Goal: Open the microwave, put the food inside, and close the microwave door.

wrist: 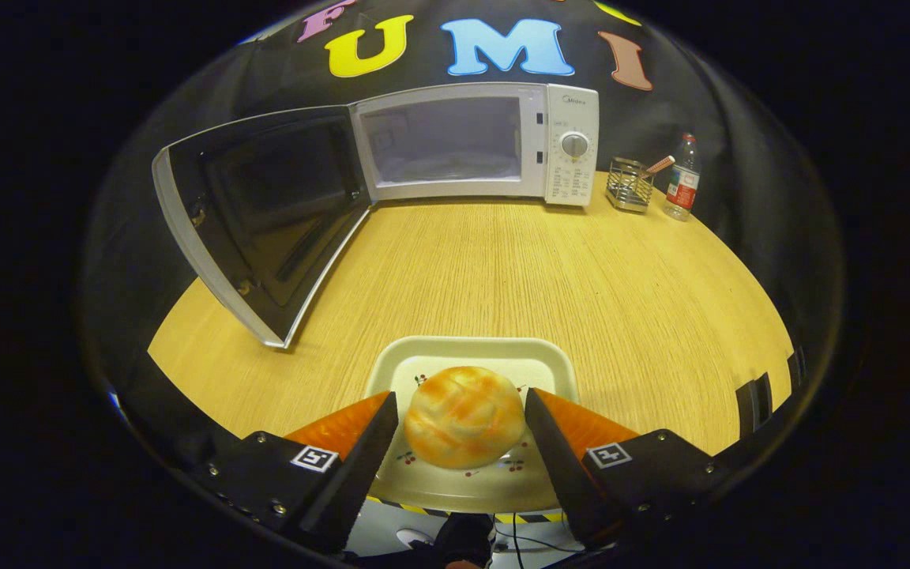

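The tool [461, 411] stands open, its two fingers flanking a golden bread bun [464, 425] with a small gap on each side. The bun sits on a pale square plate [471, 352] at the near edge of the wooden tabletop [581, 276]. Beyond them the white microwave [475, 142] stands with its door [261, 213] swung wide open. A wire holder [630, 184] and a bottle [682, 178] stand just beside the microwave.

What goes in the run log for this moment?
door open | bun on plate, between open claw fingers, not clamped | microwave cavity empty
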A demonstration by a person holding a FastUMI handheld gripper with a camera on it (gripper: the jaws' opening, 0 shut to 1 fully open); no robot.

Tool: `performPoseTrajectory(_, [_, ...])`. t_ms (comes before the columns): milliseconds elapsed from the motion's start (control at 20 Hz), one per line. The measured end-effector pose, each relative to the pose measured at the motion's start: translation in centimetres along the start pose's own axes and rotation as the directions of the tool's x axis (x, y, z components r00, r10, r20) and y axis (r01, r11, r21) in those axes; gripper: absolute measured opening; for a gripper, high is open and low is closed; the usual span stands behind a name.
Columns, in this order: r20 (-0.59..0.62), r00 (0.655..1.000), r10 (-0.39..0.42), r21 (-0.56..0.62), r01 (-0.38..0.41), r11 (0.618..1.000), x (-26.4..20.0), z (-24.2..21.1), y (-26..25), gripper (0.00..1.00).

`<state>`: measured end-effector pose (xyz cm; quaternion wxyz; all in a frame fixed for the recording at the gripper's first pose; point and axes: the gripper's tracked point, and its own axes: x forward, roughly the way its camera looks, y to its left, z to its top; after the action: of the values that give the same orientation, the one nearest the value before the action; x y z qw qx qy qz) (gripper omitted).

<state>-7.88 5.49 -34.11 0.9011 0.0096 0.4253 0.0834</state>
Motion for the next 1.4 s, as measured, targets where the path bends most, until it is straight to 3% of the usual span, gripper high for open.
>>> performPoseTrajectory(150, [-0.027,1.0,0.009,0.036,-0.008,0.999,0.5,-0.6,0.0,0.99])
performPoseTrajectory(300, [-0.053,0.998,0.028,0.079,-0.023,0.997,0.7,-0.8,0.1,0.93])
performPoseTrajectory(450, [-0.041,0.999,0.036,0.062,-0.033,0.998,0.9,-0.4,0.0,0.92])
performPoseTrajectory(550, [-0.035,0.998,0.054,0.07,-0.052,0.996,0.9,-0.1,0.2,0.81])
performPoseTrajectory(650, [-0.009,0.997,0.073,0.078,-0.072,0.994,0.3,1.0,0.5,0.8])
performPoseTrajectory(1000, [0.126,0.984,0.124,0.103,-0.137,0.985,-0.4,8.8,1.3,0.8])
performPoseTrajectory(1400, [0.272,0.944,0.186,0.142,-0.23,0.963,1.1,18.1,2.1,0.8])
